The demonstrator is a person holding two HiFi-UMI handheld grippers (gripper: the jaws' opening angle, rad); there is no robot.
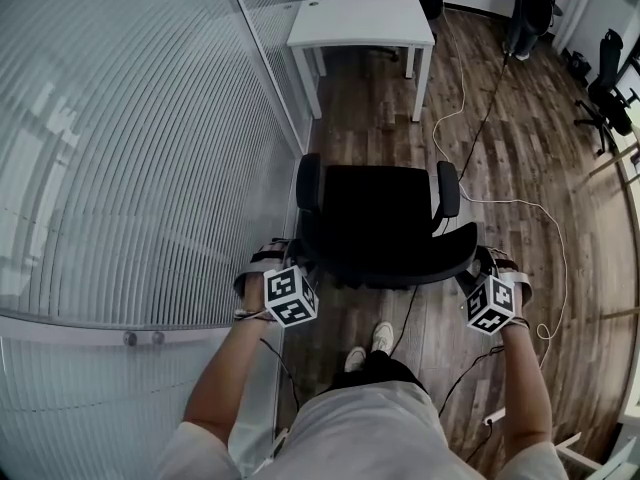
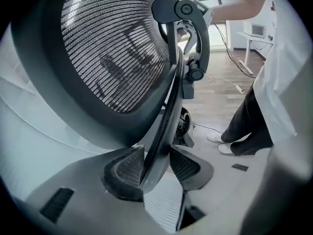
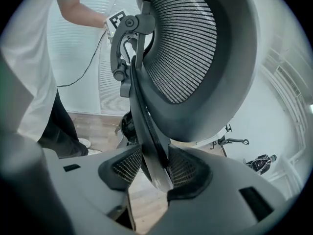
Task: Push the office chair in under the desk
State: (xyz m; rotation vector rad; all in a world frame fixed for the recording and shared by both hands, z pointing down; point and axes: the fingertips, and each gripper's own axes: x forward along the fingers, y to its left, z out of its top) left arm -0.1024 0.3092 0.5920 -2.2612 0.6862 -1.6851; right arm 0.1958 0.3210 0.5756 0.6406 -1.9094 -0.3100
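Wood floor (image 1: 520,168), ribbed glass wall (image 1: 130,148) on the left, white tabletop (image 1: 360,18) far ahead. Black office chair (image 1: 385,223) stands mid-floor, well apart from the tabletop, seat facing it. A person stands behind it. Left tongs (image 2: 156,168) and right tongs (image 3: 156,168) are each clamped on the backrest frame (image 2: 166,111), one per side. Looks like the push is just starting, nothing under yet. Next: roll it straight ahead, steering between the legs. Glass wall runs close on the left. White cable (image 1: 455,118) lies on the floor to the right and could snag the casters.

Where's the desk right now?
Head view, top centre: the white desk stands beside the ribbed glass wall, ahead of the office chair, with wood floor between them.
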